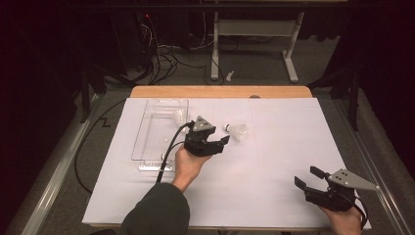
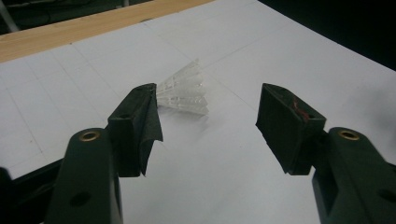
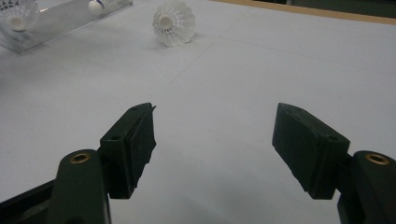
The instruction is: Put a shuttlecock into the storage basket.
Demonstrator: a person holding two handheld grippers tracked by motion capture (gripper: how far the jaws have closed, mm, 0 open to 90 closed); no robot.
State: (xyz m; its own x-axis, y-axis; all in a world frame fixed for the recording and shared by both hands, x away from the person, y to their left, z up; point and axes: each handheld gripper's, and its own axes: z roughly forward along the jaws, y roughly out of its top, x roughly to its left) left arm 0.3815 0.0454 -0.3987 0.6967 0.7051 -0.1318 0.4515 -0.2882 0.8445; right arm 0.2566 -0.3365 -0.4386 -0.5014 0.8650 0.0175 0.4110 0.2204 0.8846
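A white feather shuttlecock [image 1: 238, 131] lies on its side on the white table cover, cork pointing left. My left gripper [image 1: 221, 143] is just short of it, open and empty. In the left gripper view the shuttlecock [image 2: 184, 91] lies beyond the left jaw, its cork end hidden behind that jaw, and the left gripper [image 2: 208, 93] has nothing between its pads. My right gripper [image 1: 308, 177] rests near the front right of the table, open and empty. In the right gripper view the right gripper [image 3: 215, 109] faces the far-off shuttlecock [image 3: 173, 22].
A clear plastic tray [image 1: 147, 142] stands left of the left hand, with a second shuttlecock [image 1: 179, 116] at its far end and a small white cork [image 1: 163, 156] near its front edge. The tray [image 3: 60, 18] sits far off in the right gripper view. Bare wood edges the table's far side.
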